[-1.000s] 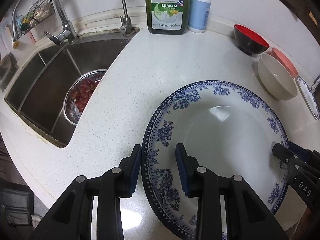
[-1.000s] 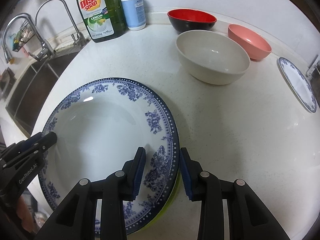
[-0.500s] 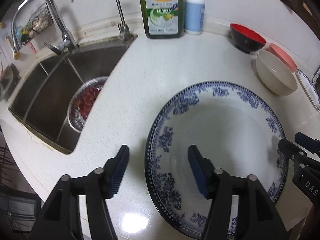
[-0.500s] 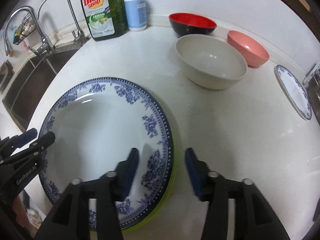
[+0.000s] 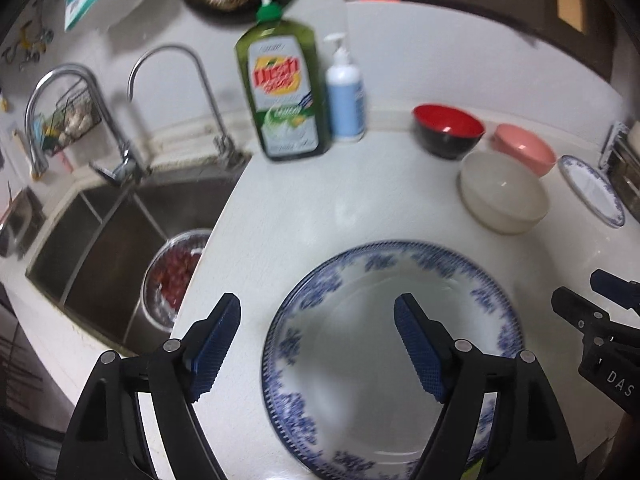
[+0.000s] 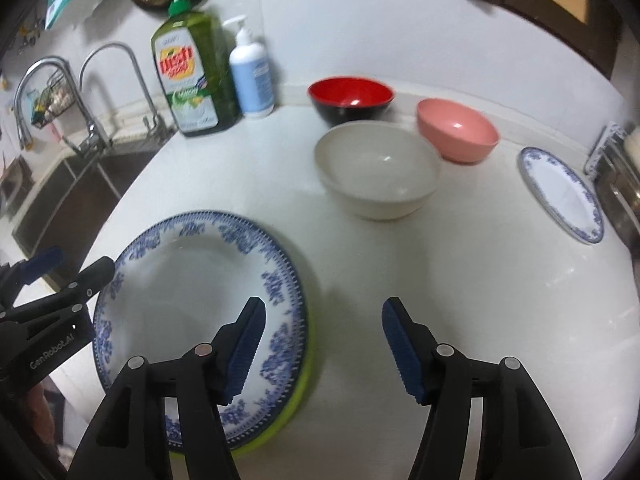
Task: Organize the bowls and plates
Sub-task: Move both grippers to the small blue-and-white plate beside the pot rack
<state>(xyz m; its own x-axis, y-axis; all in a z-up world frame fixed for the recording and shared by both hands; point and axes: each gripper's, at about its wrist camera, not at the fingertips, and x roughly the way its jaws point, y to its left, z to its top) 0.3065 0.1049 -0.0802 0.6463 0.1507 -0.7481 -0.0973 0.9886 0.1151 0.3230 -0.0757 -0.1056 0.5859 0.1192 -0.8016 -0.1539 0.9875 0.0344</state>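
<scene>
A large blue-and-white floral plate (image 5: 372,344) (image 6: 192,288) lies on the white counter, stacked on a lime-green plate (image 6: 298,400) whose rim shows under it. My left gripper (image 5: 318,336) hangs above the plate's left rim, jaws opening, nothing pressed between them. My right gripper (image 6: 322,340) is above the plate's right rim, jaws also opening and empty. Further back stand a cream bowl (image 6: 378,172) (image 5: 502,194), a red-and-black bowl (image 6: 350,100) (image 5: 448,130) and a pink bowl (image 6: 458,130) (image 5: 522,148). A small blue-rimmed plate (image 6: 562,194) (image 5: 592,190) lies at the right.
A sink (image 5: 104,236) with a metal bowl of red fruit (image 5: 174,276) lies left of the counter, two taps (image 5: 60,120) behind it. A dish soap bottle (image 5: 282,92) and a white pump bottle (image 5: 346,96) stand at the wall. A metal rack (image 6: 618,184) borders the right edge.
Both grippers let go of the large plate's rim, spread their jaws and rose up and back. The plate stays flat on the green plate.
</scene>
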